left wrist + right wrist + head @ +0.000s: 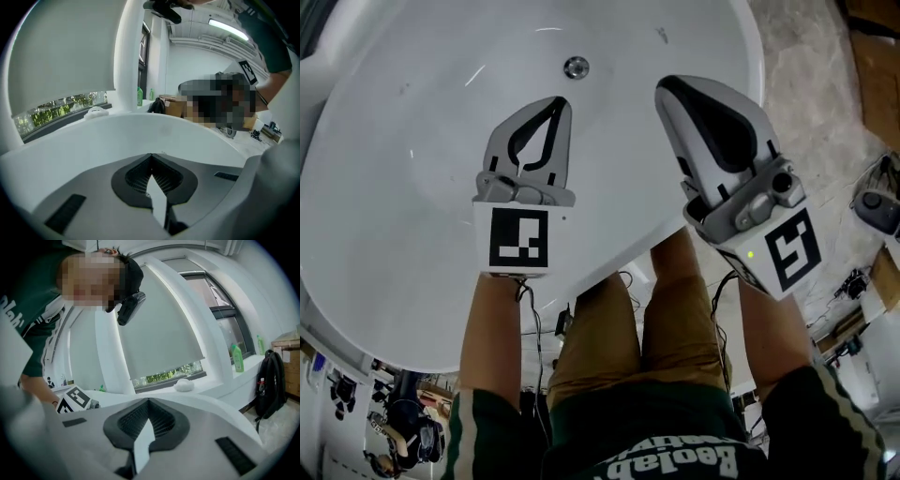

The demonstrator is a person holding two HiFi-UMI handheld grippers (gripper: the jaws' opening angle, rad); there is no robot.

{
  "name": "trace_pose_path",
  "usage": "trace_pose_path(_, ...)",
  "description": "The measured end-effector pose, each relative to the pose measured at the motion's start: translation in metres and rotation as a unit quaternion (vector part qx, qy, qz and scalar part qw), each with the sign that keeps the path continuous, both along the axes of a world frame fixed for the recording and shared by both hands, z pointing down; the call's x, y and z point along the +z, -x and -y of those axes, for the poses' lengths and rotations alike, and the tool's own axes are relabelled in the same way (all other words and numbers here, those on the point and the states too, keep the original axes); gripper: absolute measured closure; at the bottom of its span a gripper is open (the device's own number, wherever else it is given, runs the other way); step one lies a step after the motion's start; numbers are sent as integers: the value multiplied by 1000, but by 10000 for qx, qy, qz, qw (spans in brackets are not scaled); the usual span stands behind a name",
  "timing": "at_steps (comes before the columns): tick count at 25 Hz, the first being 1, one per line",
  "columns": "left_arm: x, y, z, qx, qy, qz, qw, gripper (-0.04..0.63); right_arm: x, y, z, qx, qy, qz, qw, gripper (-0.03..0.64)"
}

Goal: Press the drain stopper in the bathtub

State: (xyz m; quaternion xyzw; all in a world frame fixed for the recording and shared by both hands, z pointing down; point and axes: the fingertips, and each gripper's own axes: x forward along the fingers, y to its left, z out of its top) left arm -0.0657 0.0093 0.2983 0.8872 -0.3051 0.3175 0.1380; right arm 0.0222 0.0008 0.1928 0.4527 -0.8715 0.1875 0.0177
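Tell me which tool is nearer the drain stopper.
Left. In the head view the left tool sits just below the drain stopper; the right tool is farther off to its right.

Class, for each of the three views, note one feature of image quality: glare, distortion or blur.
Head view: sharp, with glare streaks on the bathtub near the drain stopper. Left gripper view: fisheye bending, dark corners, a glaring ceiling light. Right gripper view: the same fisheye curve bows the window frame; the right claw looms large.

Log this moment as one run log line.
left gripper: shut, empty, over bathtub | right gripper: shut, empty | drain stopper: apart from both tips, not yet pressed
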Motion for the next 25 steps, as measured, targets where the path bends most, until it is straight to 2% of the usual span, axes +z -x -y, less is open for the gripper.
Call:
trace_pose_path(2, 24, -2, 4, -45, 123, 129, 9998, 591, 19, 0, 2, -97, 41, 58, 9999, 606)
trace_pose_path(6, 69, -13, 12, -39, 359, 141, 9992, 591, 56, -7, 9, -184, 115, -22, 9998, 606)
trace_pose_path(12, 134, -16, 6, 174, 629, 615, 9960, 591, 105, -4, 17, -337, 271, 2, 9991, 606)
trace_pose_path(16, 159, -21, 4, 176, 769, 731, 9942, 591, 120, -1, 29, -393, 231, -11, 9990, 606)
trace_pose_path(25, 214, -20, 16, -51, 1168, 1020, 9879, 591, 133, 7, 55, -577, 159, -365, 9975, 606)
